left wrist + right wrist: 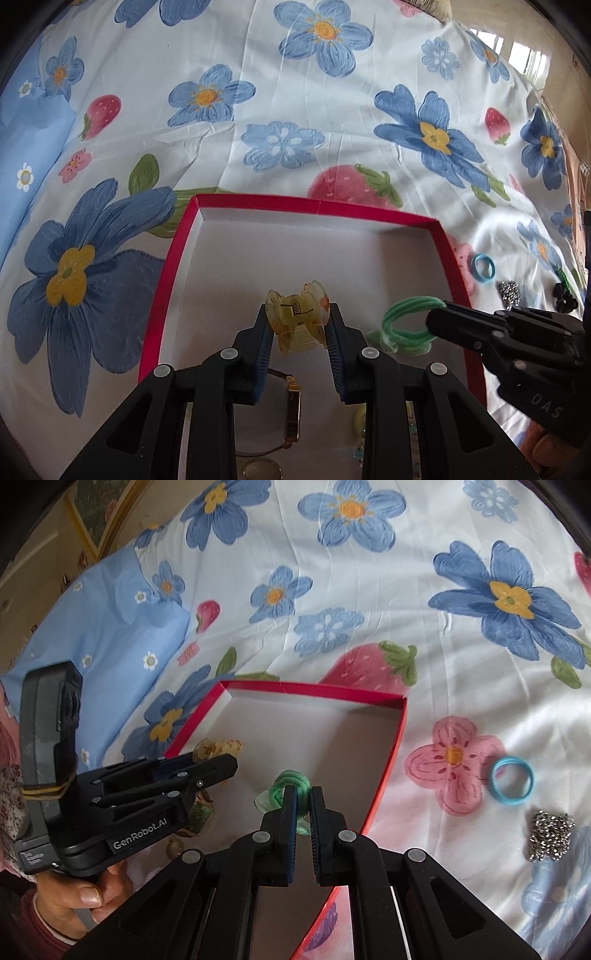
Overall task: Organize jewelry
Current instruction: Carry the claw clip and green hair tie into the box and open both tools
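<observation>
A red box (pixel 255 201) with a white floor lies on the flowered bedsheet; it also shows in the right wrist view (pixel 391 753). My left gripper (pixel 297 314) is shut on a yellow translucent hair claw clip (pixel 297 317) over the box; the clip shows in the right wrist view (pixel 218 747) too. My right gripper (pixel 303 794) is shut on a green hair tie (pixel 291 782) over the box's right side; the tie shows in the left wrist view (pixel 406 321). A gold watch (pixel 293 410) lies in the box under my left gripper.
On the sheet right of the box lie a blue hair ring (pixel 511 781), a silver sparkly piece (pixel 548 834) and a black piece (pixel 563 297). A blue pillow (pixel 99 638) lies at the left. Small items (pixel 360 424) sit in the box's near end.
</observation>
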Action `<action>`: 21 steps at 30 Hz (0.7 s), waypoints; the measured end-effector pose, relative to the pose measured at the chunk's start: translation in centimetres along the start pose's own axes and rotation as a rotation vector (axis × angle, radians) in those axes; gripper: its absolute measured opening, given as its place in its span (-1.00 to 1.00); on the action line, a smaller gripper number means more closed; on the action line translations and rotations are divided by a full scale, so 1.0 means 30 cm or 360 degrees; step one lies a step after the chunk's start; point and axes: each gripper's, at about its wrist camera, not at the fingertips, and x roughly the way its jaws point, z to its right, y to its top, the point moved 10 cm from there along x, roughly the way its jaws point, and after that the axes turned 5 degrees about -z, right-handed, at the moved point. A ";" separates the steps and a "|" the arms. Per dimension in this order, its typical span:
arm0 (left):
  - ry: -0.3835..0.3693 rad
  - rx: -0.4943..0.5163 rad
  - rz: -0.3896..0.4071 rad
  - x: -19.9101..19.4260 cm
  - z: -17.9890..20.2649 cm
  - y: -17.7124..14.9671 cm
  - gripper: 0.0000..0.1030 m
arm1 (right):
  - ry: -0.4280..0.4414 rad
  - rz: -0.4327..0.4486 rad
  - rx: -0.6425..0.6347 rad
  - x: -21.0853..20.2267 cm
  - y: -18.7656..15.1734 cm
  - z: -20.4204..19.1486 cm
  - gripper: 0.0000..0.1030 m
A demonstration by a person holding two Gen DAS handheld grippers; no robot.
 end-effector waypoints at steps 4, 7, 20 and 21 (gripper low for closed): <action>0.0011 0.0010 -0.0041 0.028 0.002 -0.007 -0.46 | -0.0031 -0.0043 -0.0023 0.039 -0.013 0.002 -0.88; 0.0015 0.0018 -0.0044 0.032 0.003 -0.004 -0.46 | -0.0049 -0.0048 -0.0042 0.046 -0.011 0.001 -0.87; 0.0031 0.0001 -0.0070 0.047 -0.008 -0.010 -0.43 | -0.0037 -0.0058 -0.0055 0.055 -0.004 -0.012 -0.71; 0.0036 -0.0005 -0.0068 0.047 -0.011 -0.010 -0.39 | -0.0032 -0.0055 -0.0052 0.053 -0.004 -0.011 -0.68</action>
